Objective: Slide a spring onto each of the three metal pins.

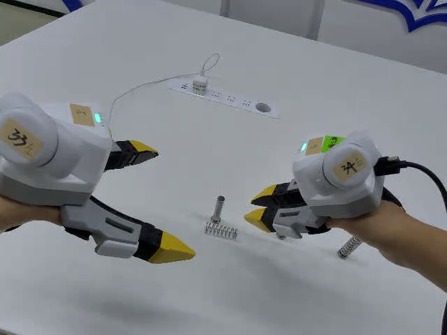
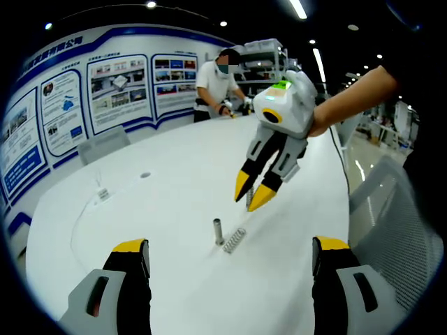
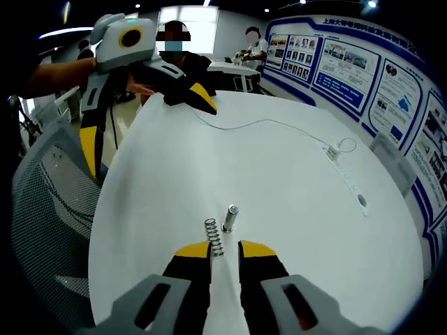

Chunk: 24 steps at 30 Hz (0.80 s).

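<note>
Spring [image 1: 221, 231] lies flat just beside upright pin [image 1: 218, 209]. R claw [image 1: 253, 208] right of pin, barely parted, empty; L claw [image 1: 173, 202] left of pin, spread wide.

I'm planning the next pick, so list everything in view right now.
metal pin: one, silver, upright mid-table
loose spring: one, silver, lying flat beside the pin's base
second spring: one, silver, tilted, near the right hand
power strip: one, white, far side
cable: one, white, plugged into the strip
table: one, white
left gripper: white, yellow tips, open wide
right gripper: white, yellow tips, narrow gap, empty, pointing at the loose spring
</note>
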Motion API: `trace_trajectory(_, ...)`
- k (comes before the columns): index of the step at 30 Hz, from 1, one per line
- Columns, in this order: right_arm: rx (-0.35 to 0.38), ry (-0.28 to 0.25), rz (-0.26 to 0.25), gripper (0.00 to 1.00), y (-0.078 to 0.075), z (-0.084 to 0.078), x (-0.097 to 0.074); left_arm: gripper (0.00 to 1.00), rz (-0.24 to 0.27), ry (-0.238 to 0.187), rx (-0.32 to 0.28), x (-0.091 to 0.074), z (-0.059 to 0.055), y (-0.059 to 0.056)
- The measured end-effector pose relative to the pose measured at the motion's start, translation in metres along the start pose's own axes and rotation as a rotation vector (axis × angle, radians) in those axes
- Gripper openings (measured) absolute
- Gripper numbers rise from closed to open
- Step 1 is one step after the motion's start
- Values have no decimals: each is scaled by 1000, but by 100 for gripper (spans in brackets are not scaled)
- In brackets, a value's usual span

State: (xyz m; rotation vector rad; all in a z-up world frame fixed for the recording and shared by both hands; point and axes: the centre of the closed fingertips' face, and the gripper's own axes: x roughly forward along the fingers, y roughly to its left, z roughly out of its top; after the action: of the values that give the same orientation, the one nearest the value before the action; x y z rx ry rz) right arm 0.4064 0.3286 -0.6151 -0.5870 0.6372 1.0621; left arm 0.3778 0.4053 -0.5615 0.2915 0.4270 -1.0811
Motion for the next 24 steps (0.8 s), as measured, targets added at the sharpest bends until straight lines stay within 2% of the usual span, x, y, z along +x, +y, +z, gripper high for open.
trace_trajectory(4, -12, 17, 19, 15, 6, -3, 9, 99, 8, 10, -5, -1, -5, 2)
trace_trajectory(6, -46, 33, 20, 15, 7, -6, 13, 99, 10, 10, -11, -2, -6, 2)
trace_trajectory(13, -27, 76, 54, 15, 13, -18, 30, 99, 12, 25, -24, -3, -15, 1)
trace_trajectory(24, -12, 121, 61, 15, 11, -25, 45, 98, 25, 31, -45, -4, -21, 3)
